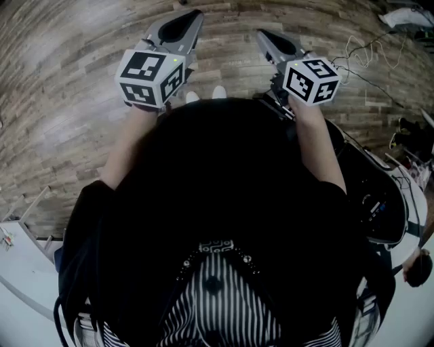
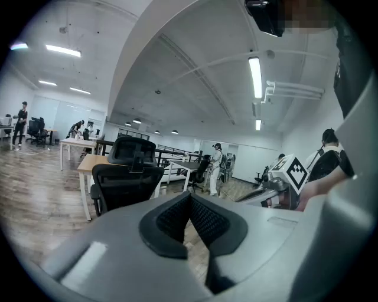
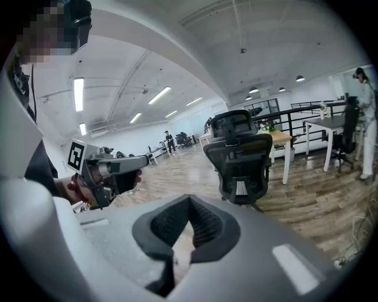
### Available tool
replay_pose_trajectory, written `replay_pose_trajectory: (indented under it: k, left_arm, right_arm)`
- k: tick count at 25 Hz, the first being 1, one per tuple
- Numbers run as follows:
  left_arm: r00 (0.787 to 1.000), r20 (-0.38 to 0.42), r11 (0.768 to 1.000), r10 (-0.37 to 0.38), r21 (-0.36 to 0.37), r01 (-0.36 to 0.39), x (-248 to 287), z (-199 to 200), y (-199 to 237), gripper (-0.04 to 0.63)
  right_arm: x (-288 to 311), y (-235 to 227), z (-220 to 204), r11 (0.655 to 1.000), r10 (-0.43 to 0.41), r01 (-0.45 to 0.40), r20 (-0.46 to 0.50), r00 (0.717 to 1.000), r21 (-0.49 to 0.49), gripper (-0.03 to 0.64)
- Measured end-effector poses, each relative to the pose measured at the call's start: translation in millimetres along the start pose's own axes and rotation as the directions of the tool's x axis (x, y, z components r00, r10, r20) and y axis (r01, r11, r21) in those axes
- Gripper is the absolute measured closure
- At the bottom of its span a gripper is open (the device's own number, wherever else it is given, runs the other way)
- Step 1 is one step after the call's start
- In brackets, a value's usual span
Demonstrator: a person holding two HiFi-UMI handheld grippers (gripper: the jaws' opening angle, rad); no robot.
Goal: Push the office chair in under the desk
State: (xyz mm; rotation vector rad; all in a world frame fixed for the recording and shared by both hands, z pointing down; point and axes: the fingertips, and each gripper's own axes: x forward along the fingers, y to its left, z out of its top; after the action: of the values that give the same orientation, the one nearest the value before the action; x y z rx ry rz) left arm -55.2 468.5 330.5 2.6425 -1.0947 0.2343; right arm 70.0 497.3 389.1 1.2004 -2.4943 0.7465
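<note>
My 2 grippers, the left gripper [image 1: 192,16] and the right gripper [image 1: 262,34], were held out ahead of me, each with its jaws pressed together on nothing. The office chair [image 3: 239,157] stood well apart from both sets of tips, upright, with its backrest toward me and the desk [image 3: 282,137] just beyond it, so I judged the push line to run forward through the backrest. Neither hand looked clearly nearer, and both needed to close that gap first.

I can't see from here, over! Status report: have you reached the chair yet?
Left gripper and right gripper shut, empty. Office chair ahead by desk, untouched. Open floor between, nothing seen blocking.
</note>
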Motion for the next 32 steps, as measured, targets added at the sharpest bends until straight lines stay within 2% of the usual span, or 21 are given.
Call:
replay_pose_trajectory:
  k: [5,11,17,22,24,28,32]
  left_arm:
    - [1.0,-0.002,1.0,0.014,-0.015,-0.014,5.4,-0.2,-7.9,0.592]
    - [0.999,-0.017,0.999,0.033,0.016,-0.033,15.1,-1.8,-22.3,0.592]
    - [0.998,-0.019,0.998,0.063,0.018,-0.063,14.4,-8.2,-24.5,0.592]
    - [0.995,-0.025,0.995,0.1,0.006,-0.1,39.9,-5.0,-18.7,0.592]
    - [0.994,-0.024,0.995,0.102,0.008,-0.102,43.7,-3.0,-19.6,0.592]
    - [0.995,-0.046,0.996,0.092,0.008,-0.092,82.7,-10.8,-22.8,0.592]
    - [0.995,-0.033,0.995,0.095,0.018,-0.094,55.8,-11.2,-32.3,0.592]
  right_arm:
    - [-1.9,-1.2,2.6,1.0,0.024,-0.024,-0.004,1.0,-0.013,0.618]
    - [-5.2,-8.3,-2.4,0.997,0.061,-0.062,-0.028,0.998,-0.039,0.618]
    - [0.5,-19.2,-1.8,0.995,0.096,-0.096,-0.006,0.995,0.011,0.618]
    - [4.7,-47.1,5.8,0.991,0.131,-0.131,-0.007,0.991,0.03,0.617]
    - [1.7,-48.9,9.7,0.988,0.149,-0.15,0.007,0.989,0.047,0.618]
    - [7.3,-88.3,9.3,0.986,0.147,-0.147,0.01,0.989,0.08,0.617]
    - [0.6,-67.7,9.7,0.987,0.135,-0.137,0.036,0.99,0.081,0.617]
